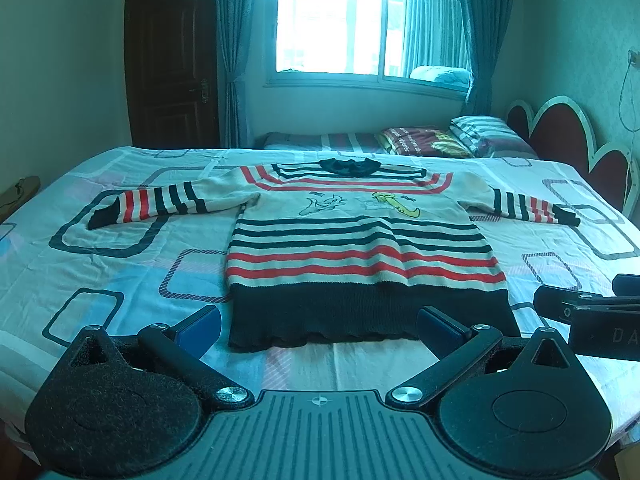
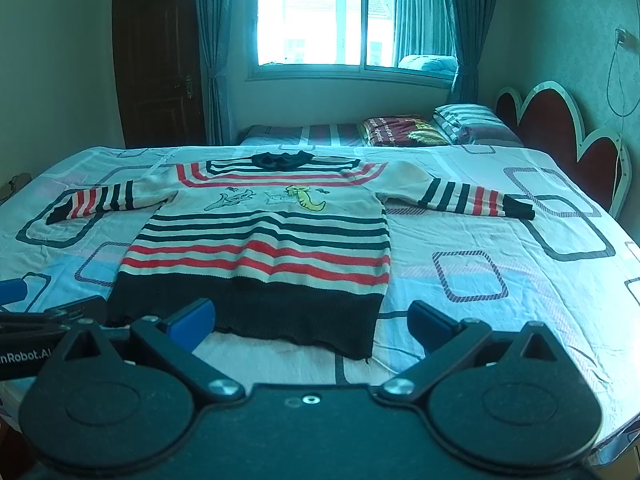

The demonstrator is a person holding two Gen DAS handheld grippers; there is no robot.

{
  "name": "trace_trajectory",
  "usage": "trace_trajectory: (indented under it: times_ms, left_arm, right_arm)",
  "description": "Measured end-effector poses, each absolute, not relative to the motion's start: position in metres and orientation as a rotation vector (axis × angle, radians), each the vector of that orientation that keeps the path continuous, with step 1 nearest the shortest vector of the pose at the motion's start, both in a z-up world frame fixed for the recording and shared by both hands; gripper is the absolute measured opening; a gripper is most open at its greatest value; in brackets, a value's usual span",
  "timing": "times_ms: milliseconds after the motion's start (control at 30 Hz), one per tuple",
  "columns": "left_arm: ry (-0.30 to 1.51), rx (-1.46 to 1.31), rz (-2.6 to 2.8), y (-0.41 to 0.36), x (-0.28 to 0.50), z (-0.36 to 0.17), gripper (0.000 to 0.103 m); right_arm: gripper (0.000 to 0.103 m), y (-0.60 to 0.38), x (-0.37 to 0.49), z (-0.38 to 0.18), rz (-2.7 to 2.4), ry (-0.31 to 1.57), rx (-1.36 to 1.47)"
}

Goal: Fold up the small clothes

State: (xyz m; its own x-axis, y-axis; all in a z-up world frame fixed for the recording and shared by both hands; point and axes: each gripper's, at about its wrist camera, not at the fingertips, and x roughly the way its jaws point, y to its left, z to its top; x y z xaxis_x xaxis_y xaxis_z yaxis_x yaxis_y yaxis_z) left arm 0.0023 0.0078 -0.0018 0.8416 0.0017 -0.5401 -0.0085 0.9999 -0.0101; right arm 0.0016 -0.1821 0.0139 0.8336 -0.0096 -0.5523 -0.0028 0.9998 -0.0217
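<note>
Little striped sweater (image 1: 360, 240) is spread flat on the bed (image 1: 120, 280), sleeves out. Left gripper (image 1: 320, 330) and right gripper (image 2: 312, 320) hover by its dark hem, fingers spread wide, holding nothing

One sweater (image 1: 360, 248) lies on the bed (image 1: 120, 280), with two sleeves spread out. There are two tongs, the left tongs (image 1: 320, 326) and the right tongs (image 2: 312, 320), each with two blue pads. One window (image 1: 360, 20) has two curtains. Behind are one door (image 1: 172, 60), one folded blanket (image 1: 424, 142) and one striped pillow (image 1: 480, 128)
</note>
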Motion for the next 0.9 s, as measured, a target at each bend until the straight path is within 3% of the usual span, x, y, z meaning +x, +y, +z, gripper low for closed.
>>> trace_trajectory:
  times_ms: [900]
  left_arm:
    - [0.574,-0.010,0.010,0.0093,0.0041,-0.0002,0.103]
  right_arm:
    - [0.102,-0.1808,0.0030,0.0138,-0.007,0.589,-0.021]
